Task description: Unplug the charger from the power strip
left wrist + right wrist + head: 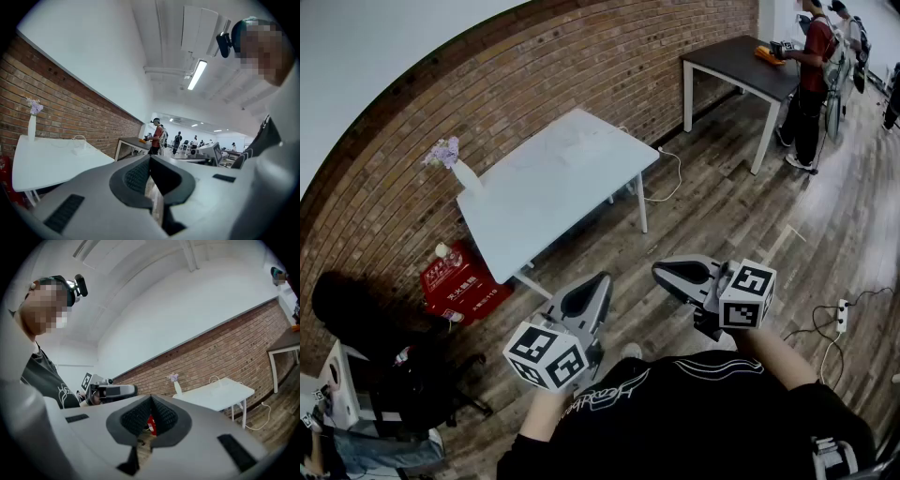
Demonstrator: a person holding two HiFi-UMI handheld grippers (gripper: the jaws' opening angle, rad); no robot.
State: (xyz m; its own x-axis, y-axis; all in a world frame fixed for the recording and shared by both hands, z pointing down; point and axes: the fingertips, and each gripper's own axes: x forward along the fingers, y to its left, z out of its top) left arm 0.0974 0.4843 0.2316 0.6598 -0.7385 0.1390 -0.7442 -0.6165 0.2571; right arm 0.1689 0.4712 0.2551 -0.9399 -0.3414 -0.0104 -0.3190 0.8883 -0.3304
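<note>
A white table [562,178] stands by the brick wall, well ahead of both grippers. On its top, in the left gripper view, lies a small white block with a looped white cable [79,149]; it is too small to tell charger from power strip. The same cable loop [216,382] shows in the right gripper view. My left gripper [600,279] [150,157] is held in the air in front of the person's chest, shut and empty. Beside it my right gripper [659,271] [151,398] is also shut, with nothing held. Neither is near the table.
A vase of purple flowers [450,159] stands at the table's left end. A red box [459,281] and a black chair [403,375] sit below left. A white cable [670,178] trails off the table's right end. Another power strip [841,316] lies on the floor at right. A person [806,75] stands at a dark table [741,56].
</note>
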